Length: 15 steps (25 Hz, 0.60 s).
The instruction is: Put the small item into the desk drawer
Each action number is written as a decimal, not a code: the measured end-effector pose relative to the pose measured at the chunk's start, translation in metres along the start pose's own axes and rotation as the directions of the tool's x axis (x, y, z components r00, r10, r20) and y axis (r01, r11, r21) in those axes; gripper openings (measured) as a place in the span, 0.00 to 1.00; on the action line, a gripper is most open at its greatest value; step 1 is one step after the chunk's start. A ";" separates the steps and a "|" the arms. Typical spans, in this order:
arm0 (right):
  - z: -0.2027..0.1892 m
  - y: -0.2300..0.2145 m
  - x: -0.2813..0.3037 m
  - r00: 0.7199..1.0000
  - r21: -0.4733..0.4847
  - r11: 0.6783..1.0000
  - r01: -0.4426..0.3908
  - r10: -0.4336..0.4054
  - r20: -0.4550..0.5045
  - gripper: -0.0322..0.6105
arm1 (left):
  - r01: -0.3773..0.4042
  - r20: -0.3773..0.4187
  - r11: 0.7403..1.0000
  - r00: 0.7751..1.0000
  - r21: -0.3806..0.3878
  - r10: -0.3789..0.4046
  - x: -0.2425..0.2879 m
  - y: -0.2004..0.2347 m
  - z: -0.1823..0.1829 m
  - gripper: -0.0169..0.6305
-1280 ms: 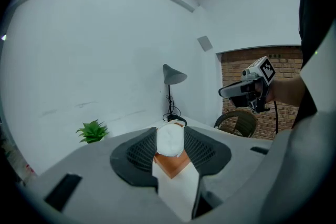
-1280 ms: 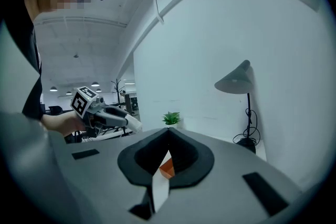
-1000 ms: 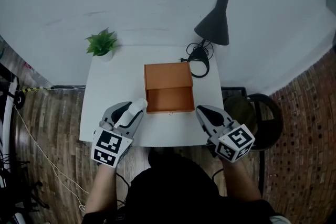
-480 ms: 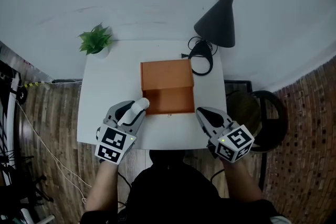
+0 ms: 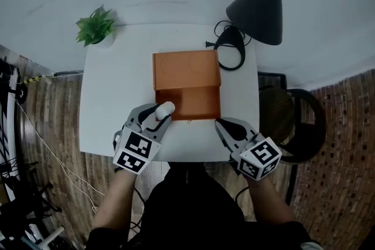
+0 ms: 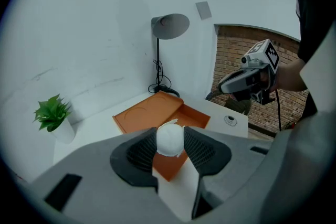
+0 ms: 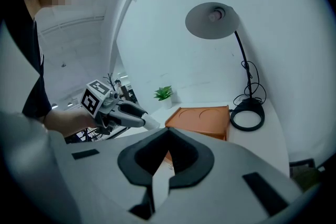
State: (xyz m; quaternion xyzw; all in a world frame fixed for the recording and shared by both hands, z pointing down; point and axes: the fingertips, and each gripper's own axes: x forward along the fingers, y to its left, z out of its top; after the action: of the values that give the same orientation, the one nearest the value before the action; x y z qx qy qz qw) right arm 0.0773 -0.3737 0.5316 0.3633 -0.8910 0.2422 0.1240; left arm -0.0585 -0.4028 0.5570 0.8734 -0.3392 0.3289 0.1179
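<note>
An orange desk drawer unit (image 5: 186, 69) sits mid-table, its drawer (image 5: 193, 103) pulled open toward me and looking empty. A small white round-ended item (image 5: 163, 109) is clamped in my left gripper (image 5: 153, 117), which hovers at the drawer's front left corner. In the left gripper view the item (image 6: 169, 139) sits between the ribbed pads, above the drawer's (image 6: 194, 119) near edge. At the drawer's front right corner my right gripper (image 5: 225, 126) is shut with nothing in it. Its jaws (image 7: 168, 136) meet in the right gripper view, which also shows the left gripper (image 7: 142, 119).
The white table (image 5: 111, 102) carries a potted plant (image 5: 94, 26) at the back left. A black desk lamp (image 5: 261, 0) with its round base and coiled cable (image 5: 231, 50) stands at the back right. A dark stool (image 5: 293, 126) stands off the table's right side.
My left gripper has carried the white item rightward and forward to the open drawer's front left corner. The right gripper has hardly moved.
</note>
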 end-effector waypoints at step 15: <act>-0.042 -0.026 -0.025 0.996 0.051 0.996 0.067 -0.063 -0.064 0.05 | 0.091 -0.077 0.996 0.993 0.020 -0.090 0.070 -0.023 -0.029 0.28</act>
State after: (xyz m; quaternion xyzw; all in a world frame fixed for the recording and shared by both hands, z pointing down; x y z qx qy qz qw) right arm 0.1150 -0.3533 0.5667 0.3876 -0.8677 0.2729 0.1500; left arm -0.0187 -0.4095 0.6251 0.8761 -0.2906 0.3602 0.1350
